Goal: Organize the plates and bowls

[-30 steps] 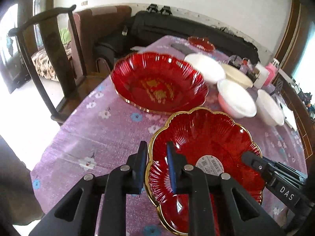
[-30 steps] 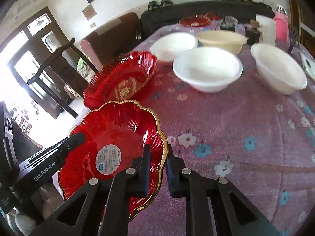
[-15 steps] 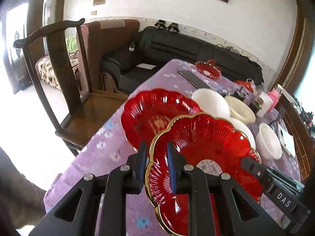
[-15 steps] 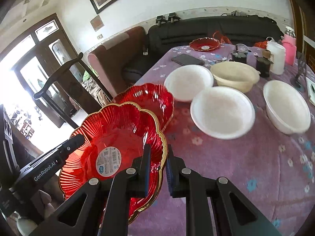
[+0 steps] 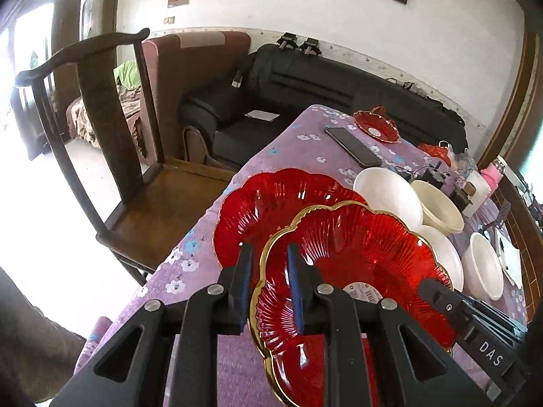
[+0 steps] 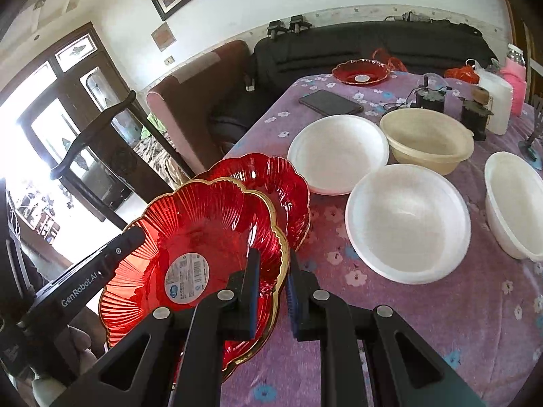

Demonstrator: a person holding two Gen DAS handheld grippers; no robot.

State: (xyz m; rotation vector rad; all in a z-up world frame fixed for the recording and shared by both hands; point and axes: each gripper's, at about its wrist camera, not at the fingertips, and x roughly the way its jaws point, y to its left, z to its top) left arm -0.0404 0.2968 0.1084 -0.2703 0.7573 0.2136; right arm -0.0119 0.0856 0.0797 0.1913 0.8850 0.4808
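While both grippers stay clamped on its gold rim, left gripper (image 5: 269,288) and right gripper (image 6: 271,288), I've carried the red plate (image 6: 190,247) up and forward; it now overlaps the second red plate (image 6: 281,186), ready for stacking.

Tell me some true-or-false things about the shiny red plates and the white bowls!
1. Both grippers hold the same red plate. True: the left gripper and the right gripper each pinch its gold rim.
2. The held plate has a round sticker. True.
3. A second red plate hangs off a chair. False: it sits on the purple tablecloth.
4. The white bowls are stacked together. False: they sit apart.
5. A dark phone lies on the table. True.
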